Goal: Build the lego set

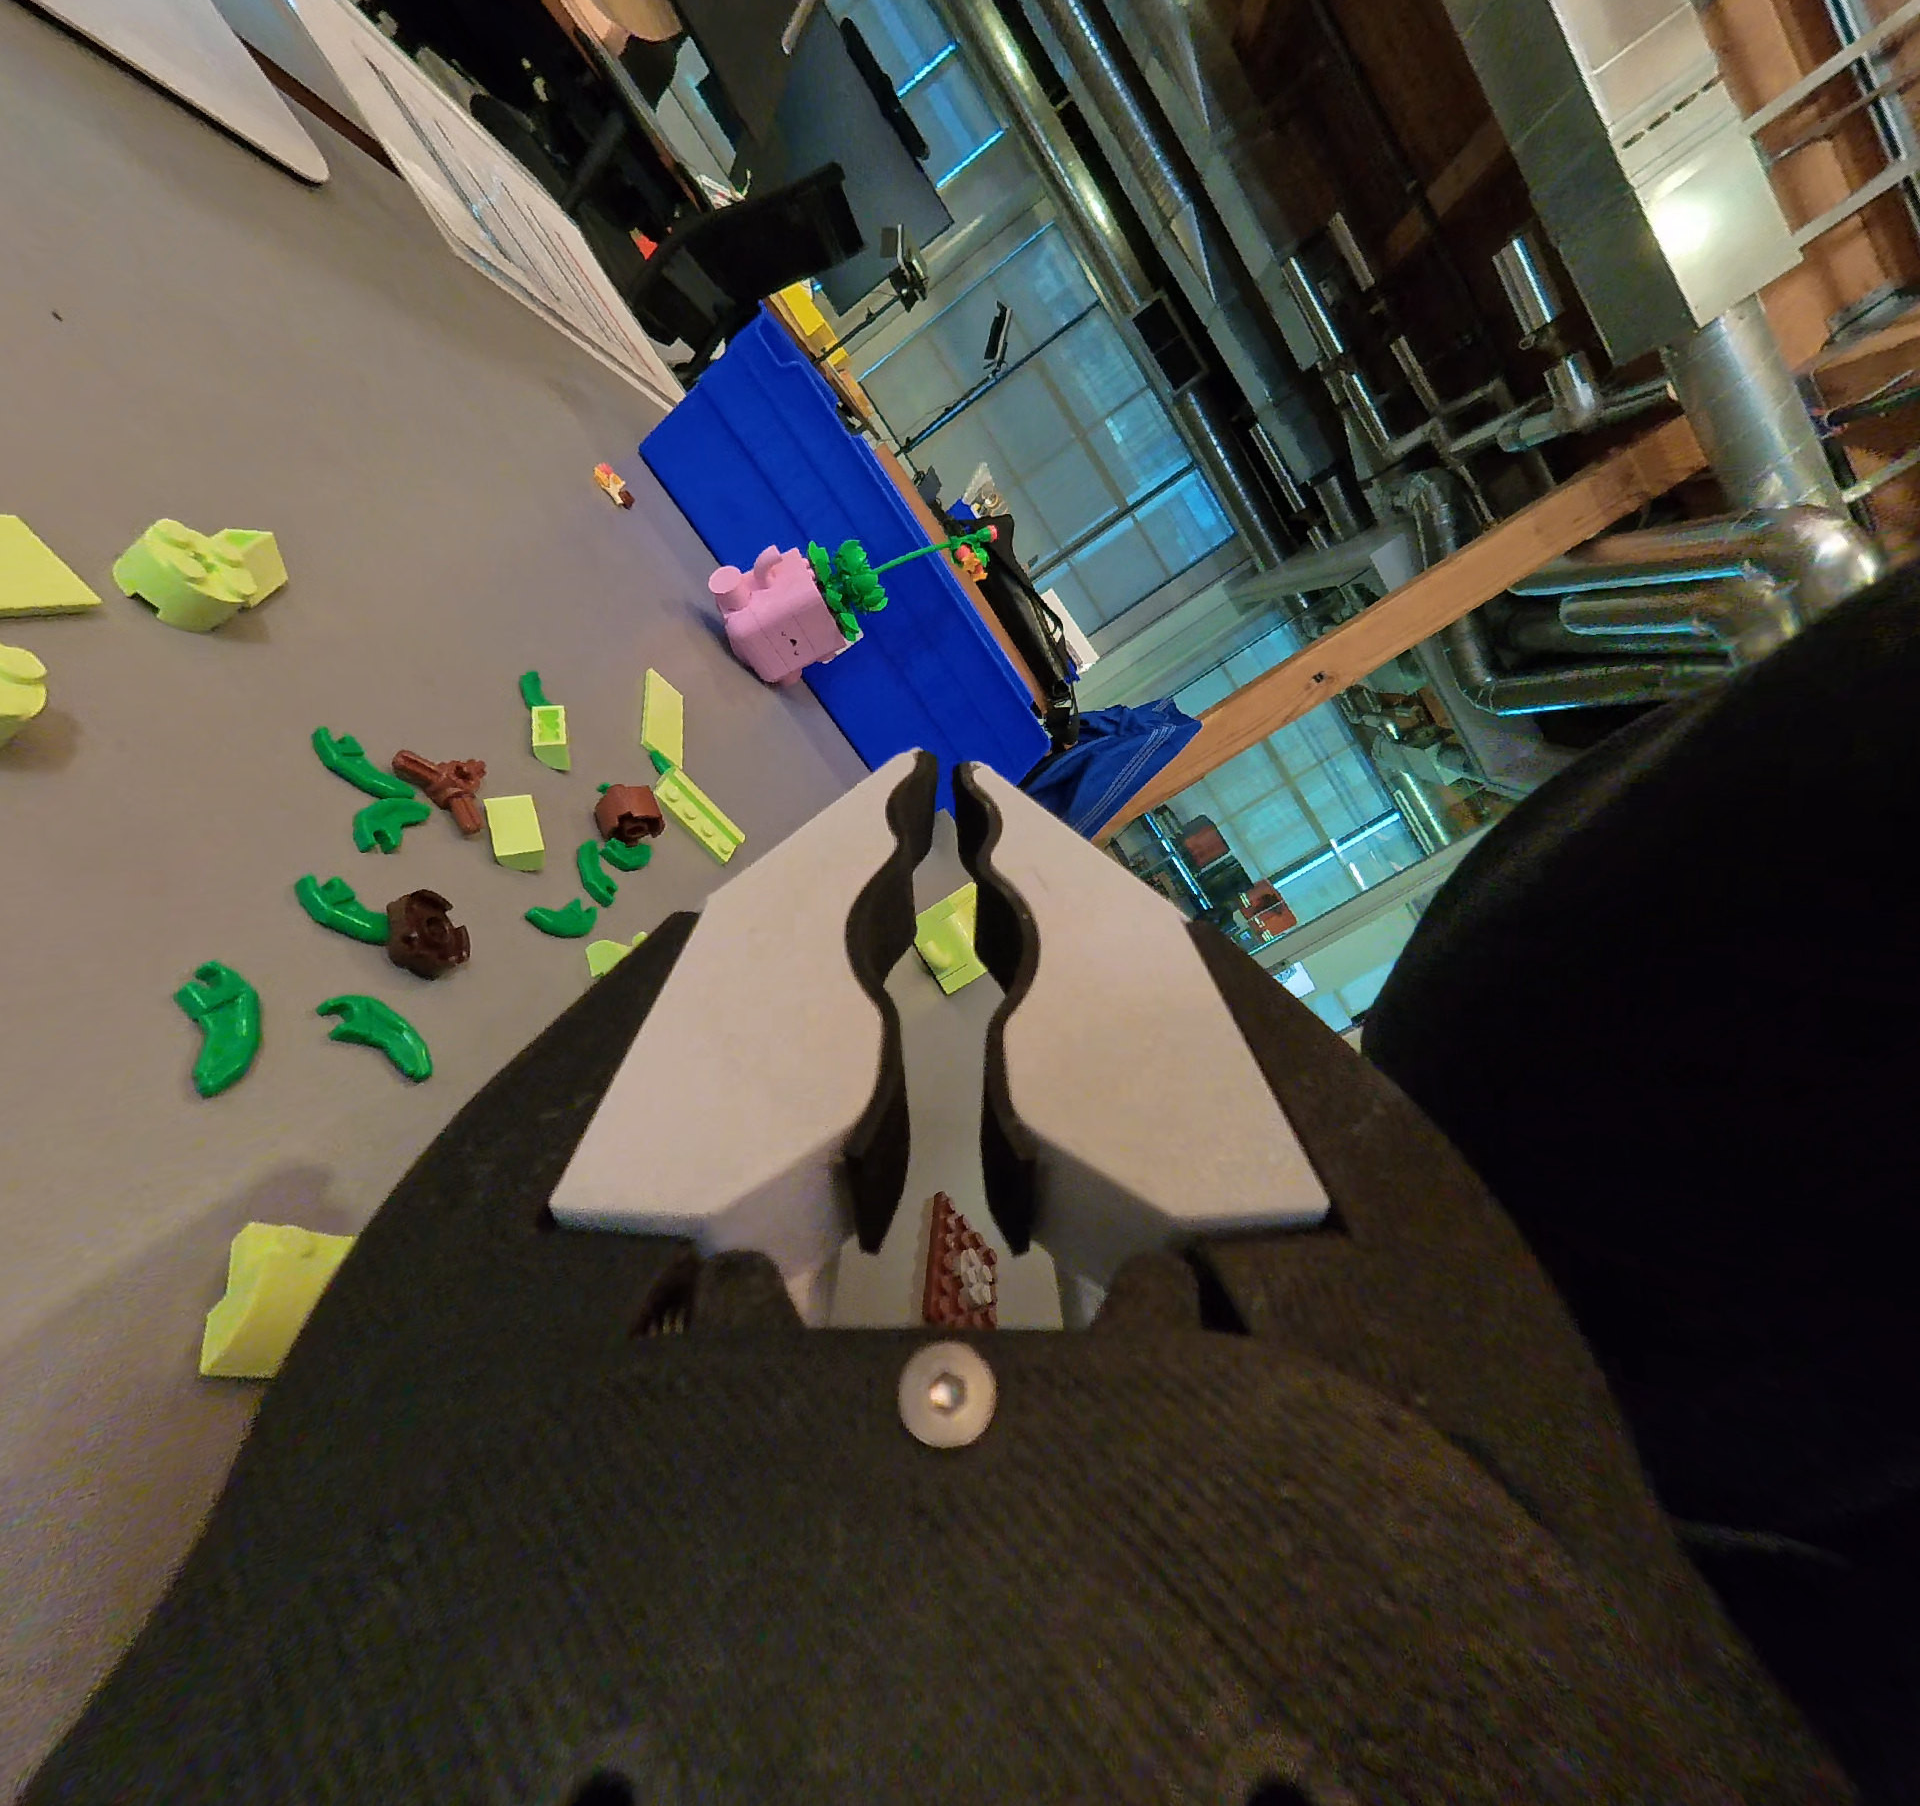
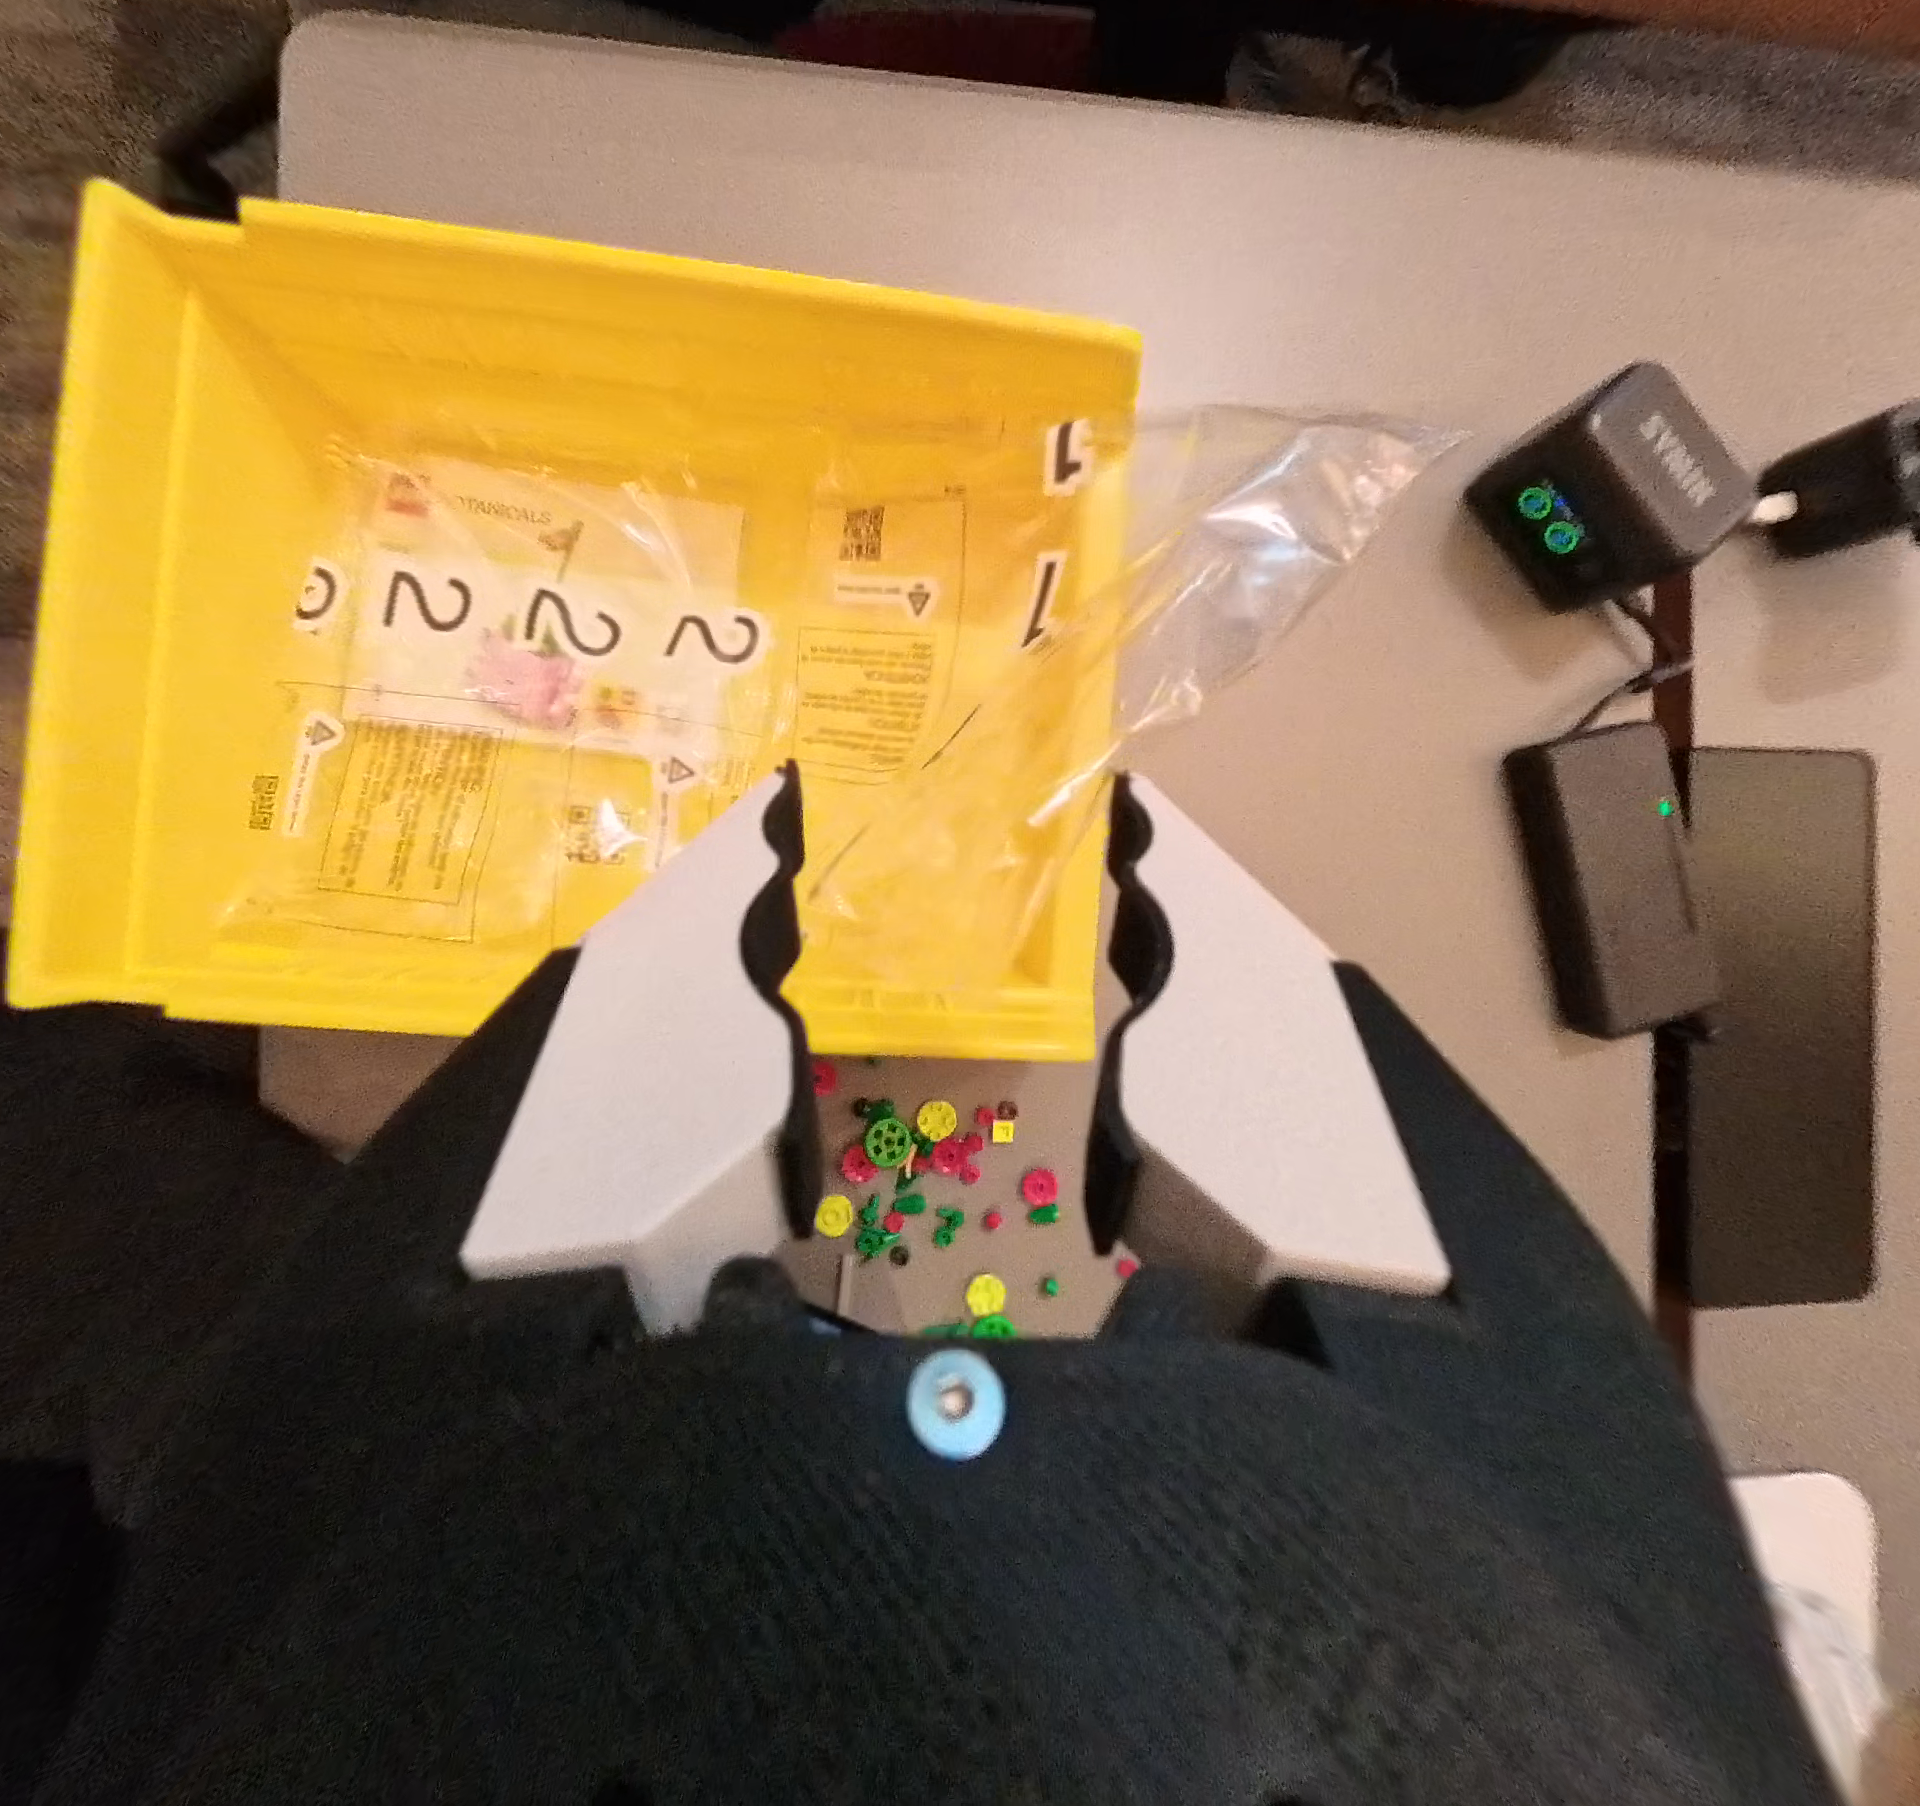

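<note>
In the left wrist view my left gripper [image 1: 943, 774] is tilted over the grey mat [image 1: 208, 385], with its jaws almost together. A lime brick [image 1: 948, 937] shows through the gap between the pads; I cannot tell whether they touch it. A brown studded plate [image 1: 961, 1268] shows low in the gap. Loose green leaf pieces [image 1: 223, 1029], brown pieces [image 1: 426, 935] and lime bricks [image 1: 203, 572] lie on the mat to the left. A pink pot build with a green plant [image 1: 790, 613] stands farther off. My right gripper [image 2: 956, 780] is open and empty above small red, yellow and green pieces [image 2: 914, 1154].
A blue bin [image 1: 831, 509] stands behind the pink build. In the right wrist view a yellow bin [image 2: 312, 322] holds clear plastic bags [image 2: 1247, 551] and a booklet [image 2: 561, 551]. Black power adapters [image 2: 1605, 489] with cables lie on the pale table [image 2: 1247, 229] to the right.
</note>
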### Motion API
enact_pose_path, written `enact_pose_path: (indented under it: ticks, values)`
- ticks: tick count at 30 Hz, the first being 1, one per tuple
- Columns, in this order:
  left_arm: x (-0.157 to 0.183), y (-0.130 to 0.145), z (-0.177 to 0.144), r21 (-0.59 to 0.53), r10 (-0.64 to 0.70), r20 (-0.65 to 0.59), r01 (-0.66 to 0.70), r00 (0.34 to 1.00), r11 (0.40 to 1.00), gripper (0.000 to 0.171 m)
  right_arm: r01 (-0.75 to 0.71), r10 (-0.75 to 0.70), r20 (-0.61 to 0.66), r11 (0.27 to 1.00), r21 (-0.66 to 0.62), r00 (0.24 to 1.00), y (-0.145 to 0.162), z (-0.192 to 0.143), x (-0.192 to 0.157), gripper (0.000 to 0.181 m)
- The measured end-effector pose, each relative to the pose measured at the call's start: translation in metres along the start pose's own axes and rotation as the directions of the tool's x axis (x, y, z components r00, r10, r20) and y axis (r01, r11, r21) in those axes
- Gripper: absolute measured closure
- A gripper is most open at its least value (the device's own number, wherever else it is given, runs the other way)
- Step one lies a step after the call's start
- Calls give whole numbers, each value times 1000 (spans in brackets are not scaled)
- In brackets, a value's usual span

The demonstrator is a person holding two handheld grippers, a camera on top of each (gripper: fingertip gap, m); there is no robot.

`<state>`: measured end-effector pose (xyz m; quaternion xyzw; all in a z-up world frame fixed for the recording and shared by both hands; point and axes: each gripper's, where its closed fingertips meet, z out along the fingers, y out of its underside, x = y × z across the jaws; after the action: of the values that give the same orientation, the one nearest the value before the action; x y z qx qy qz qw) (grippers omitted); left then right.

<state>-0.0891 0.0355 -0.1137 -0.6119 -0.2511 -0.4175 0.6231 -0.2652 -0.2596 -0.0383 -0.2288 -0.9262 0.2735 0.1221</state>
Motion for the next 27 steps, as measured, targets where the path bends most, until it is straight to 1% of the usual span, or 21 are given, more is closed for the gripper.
enact_pose_path:
  ticks: [3,5,7,8,9,10,11,13,15,18,20,22,24,27]
  values:
    - [0,1,0,-3,-1,0,1,1000,1000,171,80,-81,-1,995,-57,997,-3,7,-16,121]
    - [0,0,-1,-1,0,2,0,1000,1000,171,89,-88,19,992,-89,996,2,15,-21,118]
    - [0,-1,-1,1,0,2,0,1000,1000,171,72,-68,54,994,-81,996,4,16,-24,119]
    - [1,-1,-1,1,0,1,0,1000,1000,171,57,-54,53,996,-62,997,3,14,-23,123]
    - [1,-1,-1,3,0,0,0,1000,1000,171,44,-43,42,998,-43,998,3,10,-19,134]
    - [1,-2,-1,3,0,-1,0,1000,1000,171,38,-38,14,999,-24,999,3,5,-12,161]
    - [1,-2,-1,4,-1,-2,1,1000,1000,171,41,-42,-27,999,-5,999,3,0,-3,179]
    - [1,-1,0,1,0,-3,0,1000,1000,171,54,-50,-105,998,39,993,-1,-12,15,181]
    - [1,0,0,-3,3,-1,-3,1000,1000,171,63,-45,-157,992,112,987,-11,-31,26,181]
    - [1,0,1,-4,6,4,-6,1000,1000,171,112,-53,-237,963,243,970,-34,-68,31,181]
    - [0,0,1,-3,3,4,-3,1000,1000,171,178,-87,-282,933,312,955,-50,-93,24,181]
    - [0,0,1,-5,1,3,-1,1000,1000,171,209,-115,-272,913,351,955,-61,-111,8,181]
    - [0,1,1,-6,1,4,-1,1000,1000,171,211,-133,-219,898,386,967,-70,-122,-12,181]
    - [0,2,2,-10,2,4,-2,1000,1000,171,137,-123,-60,889,438,991,-78,-126,-43,181]
